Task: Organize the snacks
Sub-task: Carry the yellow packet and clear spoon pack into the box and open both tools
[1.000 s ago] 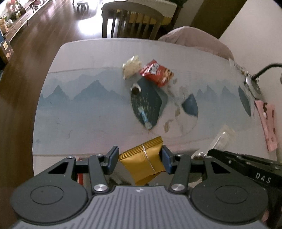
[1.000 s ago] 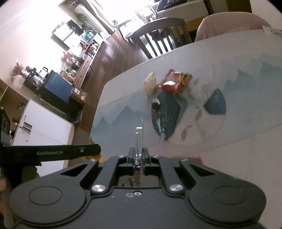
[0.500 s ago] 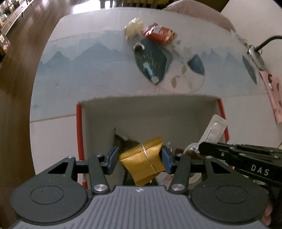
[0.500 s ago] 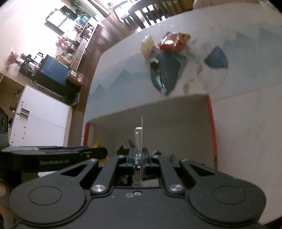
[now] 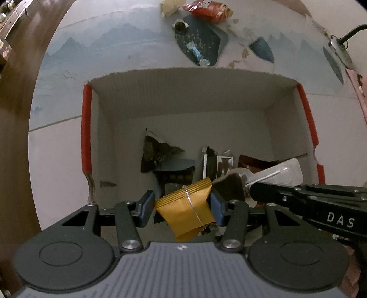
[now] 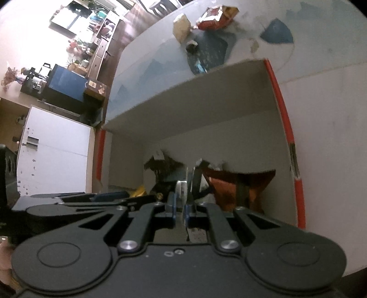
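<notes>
Gold snack packet (image 5: pixel 187 207) sits clamped in the left hand-held gripper (image 5: pixel 182 206), above the open cardboard box (image 5: pixel 183 96) that already holds dark packets (image 5: pixel 160 152). Beyond the box, a red snack bag (image 5: pixel 207 10) lies on the table (image 5: pixel 64 137).

Right wrist view: the right hand-held gripper (image 6: pixel 180 206) pinches a clear thin wrapper (image 6: pixel 182 186) over the box (image 6: pixel 195 100).
</notes>
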`<action>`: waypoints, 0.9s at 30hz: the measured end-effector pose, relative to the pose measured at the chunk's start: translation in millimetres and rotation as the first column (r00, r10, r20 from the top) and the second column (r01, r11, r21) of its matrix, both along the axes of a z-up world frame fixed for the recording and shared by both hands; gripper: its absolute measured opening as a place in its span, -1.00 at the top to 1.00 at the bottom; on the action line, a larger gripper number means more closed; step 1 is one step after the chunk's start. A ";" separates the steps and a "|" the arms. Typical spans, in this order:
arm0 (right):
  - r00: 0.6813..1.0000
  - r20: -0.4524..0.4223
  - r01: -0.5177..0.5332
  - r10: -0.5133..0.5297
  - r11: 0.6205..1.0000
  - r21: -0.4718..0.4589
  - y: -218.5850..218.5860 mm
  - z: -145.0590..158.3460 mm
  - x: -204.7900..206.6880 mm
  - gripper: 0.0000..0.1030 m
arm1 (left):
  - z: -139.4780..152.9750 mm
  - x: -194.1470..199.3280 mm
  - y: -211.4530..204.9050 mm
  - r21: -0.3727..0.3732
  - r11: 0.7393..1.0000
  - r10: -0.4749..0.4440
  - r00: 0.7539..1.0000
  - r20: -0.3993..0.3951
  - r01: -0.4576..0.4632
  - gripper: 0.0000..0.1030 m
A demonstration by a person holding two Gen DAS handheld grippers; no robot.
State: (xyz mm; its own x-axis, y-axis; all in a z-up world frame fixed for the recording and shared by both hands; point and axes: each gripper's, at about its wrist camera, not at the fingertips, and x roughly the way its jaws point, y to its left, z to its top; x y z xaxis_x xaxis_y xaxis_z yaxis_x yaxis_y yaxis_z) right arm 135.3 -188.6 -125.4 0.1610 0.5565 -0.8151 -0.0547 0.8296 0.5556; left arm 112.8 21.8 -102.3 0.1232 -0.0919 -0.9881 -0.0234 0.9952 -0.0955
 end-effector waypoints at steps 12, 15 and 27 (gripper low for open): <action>0.999 -0.039 -0.002 0.002 1.000 -0.004 -2.0 -6.1 -8.7 0.86 | -19.1 -7.6 1.2 -0.006 1.000 0.010 0.999 -0.043 -0.011 0.01; 0.999 -0.035 -0.007 0.006 1.000 -0.013 -2.6 -4.2 -11.1 0.86 | -21.7 -9.5 2.8 -0.013 1.000 0.014 0.999 -0.048 -0.015 0.00; 1.000 0.013 -0.021 0.022 0.998 -0.055 -7.4 11.7 -24.5 0.84 | -18.1 -18.5 5.2 -0.037 0.999 0.006 1.000 -0.019 -0.007 -0.02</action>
State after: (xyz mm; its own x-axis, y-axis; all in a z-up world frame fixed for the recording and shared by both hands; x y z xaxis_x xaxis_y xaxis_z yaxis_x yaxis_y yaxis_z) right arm 110.9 -196.0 -113.7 0.1607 0.5143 -0.8425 -0.0801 0.8575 0.5082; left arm 94.4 27.0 -120.4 0.1054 -0.1275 -0.9862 -0.0320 0.9908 -0.1315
